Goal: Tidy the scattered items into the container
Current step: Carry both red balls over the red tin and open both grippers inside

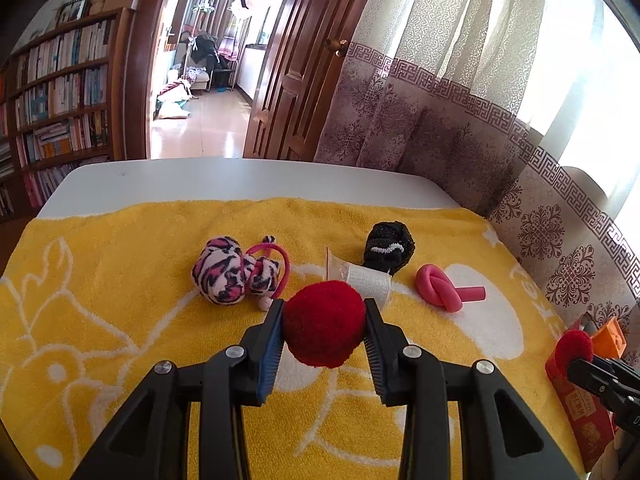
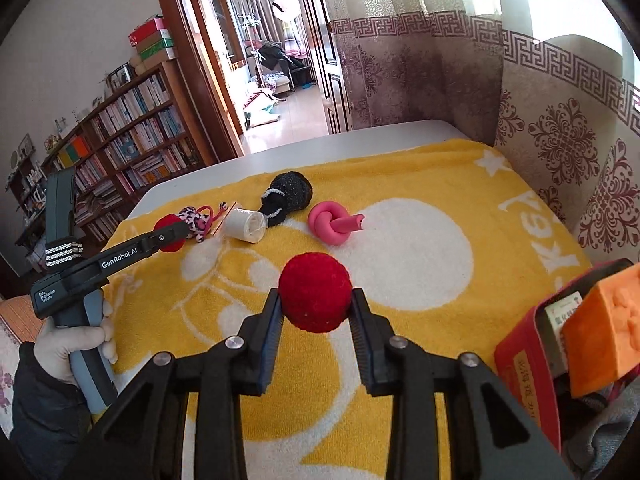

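Note:
My left gripper (image 1: 324, 312) is shut on a red pompom (image 1: 325, 326), held above the yellow towel (image 1: 120, 280). My right gripper (image 2: 315, 300) is shut on a second red pompom (image 2: 315, 292), left of the red container (image 2: 524, 364). The container (image 1: 576, 400) holds an orange block (image 2: 608, 328). On the towel lie a pink-and-black patterned scrunchie (image 1: 232, 272), a white roll (image 1: 370, 282), a black fuzzy ball (image 1: 390, 248) and a knotted pink foam tube (image 1: 440, 286). The left gripper (image 2: 176, 236) also shows in the right wrist view, the right gripper (image 1: 576, 354) in the left.
The white table (image 1: 240, 178) ends just beyond the towel. A patterned curtain (image 1: 460, 120) hangs at the right and back. A bookshelf (image 1: 60, 100) and an open doorway (image 1: 200, 80) lie beyond the table.

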